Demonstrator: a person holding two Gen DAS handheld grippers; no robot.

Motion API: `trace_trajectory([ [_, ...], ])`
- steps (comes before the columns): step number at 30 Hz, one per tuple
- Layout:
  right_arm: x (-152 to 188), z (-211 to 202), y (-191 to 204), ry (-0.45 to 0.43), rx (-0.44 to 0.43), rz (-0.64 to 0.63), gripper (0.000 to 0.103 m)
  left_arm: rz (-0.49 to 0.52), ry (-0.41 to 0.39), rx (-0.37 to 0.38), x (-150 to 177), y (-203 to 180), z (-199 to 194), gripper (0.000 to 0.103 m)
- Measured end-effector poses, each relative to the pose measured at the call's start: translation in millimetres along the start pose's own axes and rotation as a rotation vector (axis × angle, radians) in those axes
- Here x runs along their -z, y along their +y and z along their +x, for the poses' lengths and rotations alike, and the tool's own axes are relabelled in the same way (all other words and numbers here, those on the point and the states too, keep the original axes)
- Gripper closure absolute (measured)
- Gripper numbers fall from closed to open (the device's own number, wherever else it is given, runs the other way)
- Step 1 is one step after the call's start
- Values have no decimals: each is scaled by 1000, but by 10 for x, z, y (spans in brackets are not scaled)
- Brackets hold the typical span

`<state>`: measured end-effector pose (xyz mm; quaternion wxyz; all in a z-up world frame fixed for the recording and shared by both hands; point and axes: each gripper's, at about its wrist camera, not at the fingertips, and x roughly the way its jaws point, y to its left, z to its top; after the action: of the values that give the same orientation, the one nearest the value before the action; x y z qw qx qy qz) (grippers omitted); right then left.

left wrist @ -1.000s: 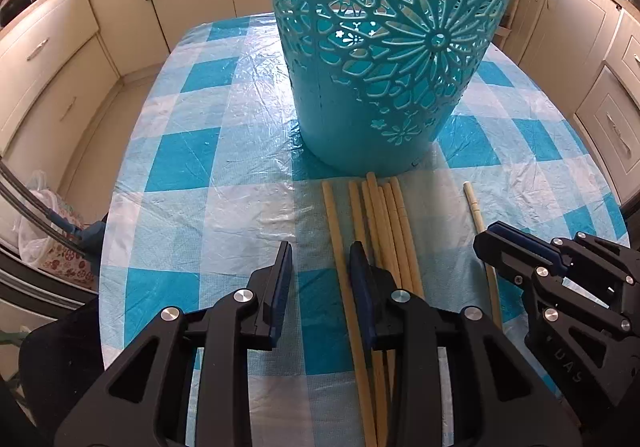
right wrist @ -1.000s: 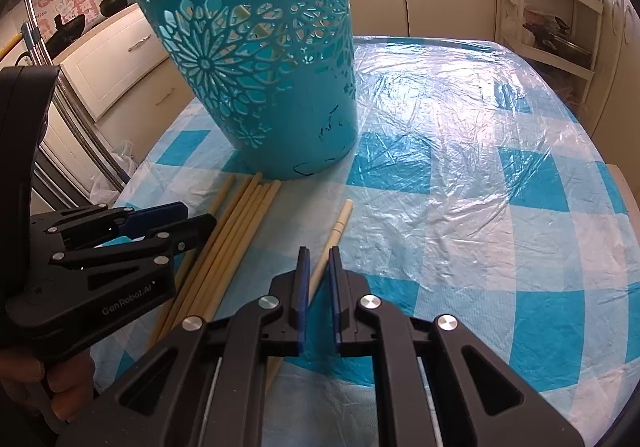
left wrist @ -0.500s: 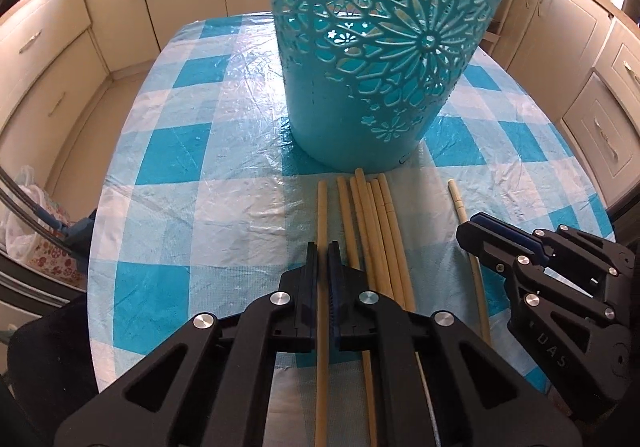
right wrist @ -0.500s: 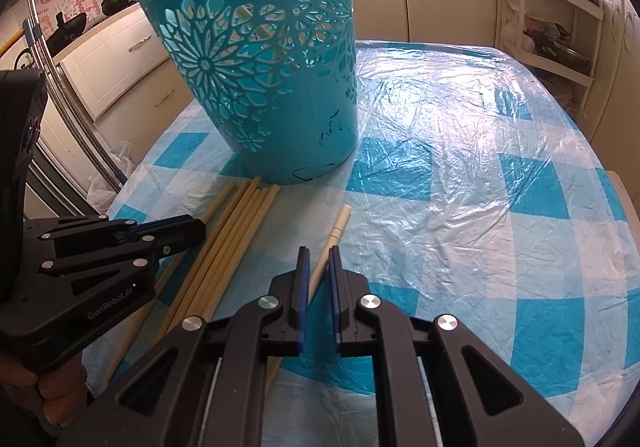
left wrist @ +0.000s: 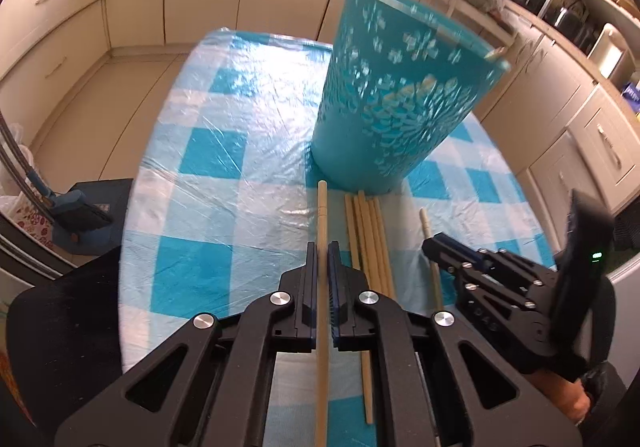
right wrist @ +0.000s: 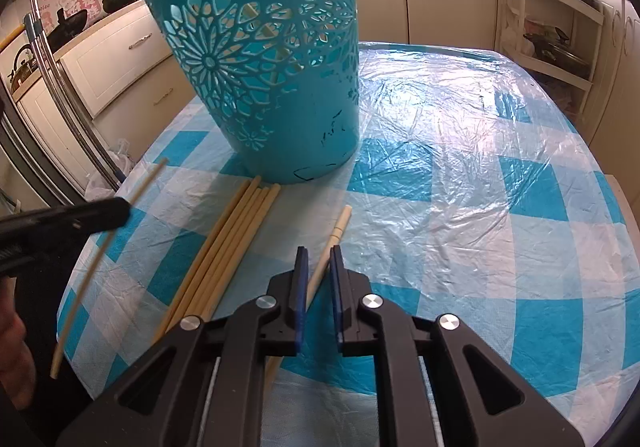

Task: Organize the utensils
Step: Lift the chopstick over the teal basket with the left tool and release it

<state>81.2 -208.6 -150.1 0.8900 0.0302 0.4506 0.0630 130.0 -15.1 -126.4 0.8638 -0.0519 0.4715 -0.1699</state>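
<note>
Item 1, chopstick in my left gripper (left wrist: 322,263): one pale wooden chopstick (left wrist: 322,231) pinched between the pads, running straight up the centre of the left wrist view, its far tip just short of the basket's foot. In the right wrist view the same stick shows at the left edge, tilted and clear of the cloth.

Item 2, loose bundle (right wrist: 224,247): several matching chopsticks lying side by side on the checked tablecloth (right wrist: 460,167), centre-left of the right view, far ends almost at the basket's base.

Item 3, single chopstick (right wrist: 334,235): lies apart from the bundle, lower centre of the right view, passing under my right gripper (right wrist: 318,275). Its fingers stand close together with a narrow gap; I judge they grip nothing, the stick resting on the cloth below them.

Item 4, teal cut-out basket (right wrist: 280,95): upright, upper centre of both views; sticks already show through its holes.

Handling note: I reckon these are light, stiff and smooth, likely to swivel or slip in a pinch. I would take each near mid-length so it balances, and separate one from the bundle before closing, since neighbours touch.
</note>
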Motion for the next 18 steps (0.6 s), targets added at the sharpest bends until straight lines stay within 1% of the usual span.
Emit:
trace_trajectory([
  [6,6,1,12,-1,0,-2,90,-12,-84,42,-134,-25,-393,98],
  [11,1,-10,30,-1,1,-11,88,-12,-168,93,-302,-121,-735,98],
  [14,7,-11,47,-2,2,-14,87,-6,-243,128,-483,-202,-954,98],
  [18,10,-6,57,-3,2,-12,87,9,-340,146,-749,-368,-1125,98],
])
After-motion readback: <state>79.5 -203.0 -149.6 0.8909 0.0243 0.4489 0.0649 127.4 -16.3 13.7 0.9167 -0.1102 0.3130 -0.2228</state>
